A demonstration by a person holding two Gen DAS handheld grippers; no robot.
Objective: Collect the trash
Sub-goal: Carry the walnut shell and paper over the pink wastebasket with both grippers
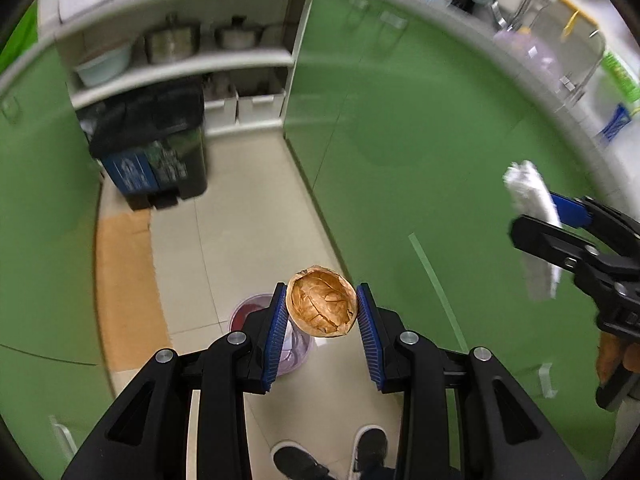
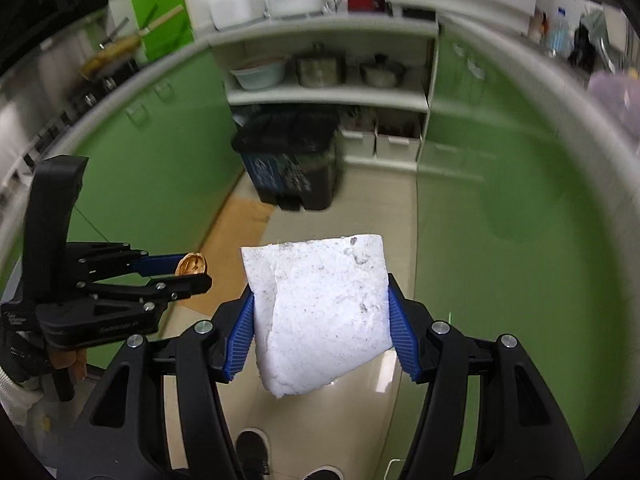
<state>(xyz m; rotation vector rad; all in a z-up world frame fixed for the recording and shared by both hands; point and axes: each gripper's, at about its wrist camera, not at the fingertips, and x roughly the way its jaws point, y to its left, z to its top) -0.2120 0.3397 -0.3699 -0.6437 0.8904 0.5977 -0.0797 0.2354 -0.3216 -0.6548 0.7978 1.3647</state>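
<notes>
The walnut shell half (image 1: 322,307) looks woody – its hollow is tan, ridged and faintly glossy. The white tissue (image 2: 322,312) is soft, matt paper, crumpled and speckled with grey flecks. Both grippers are matt black plastic with bright metal screw heads; the left gripper (image 1: 322,316) and the right gripper (image 2: 322,320) carry ribbed blue rubbery pads (image 1: 276,332). Beyond the shell, the trash bin (image 1: 154,148) is dark plastic with a slight sheen. Around it, the cabinet doors (image 1: 400,128) are smooth, glossy green – the floor tiles (image 1: 240,216) are pale and polished. Above the bin, the pots (image 2: 322,66) look like dull brushed metal.
</notes>
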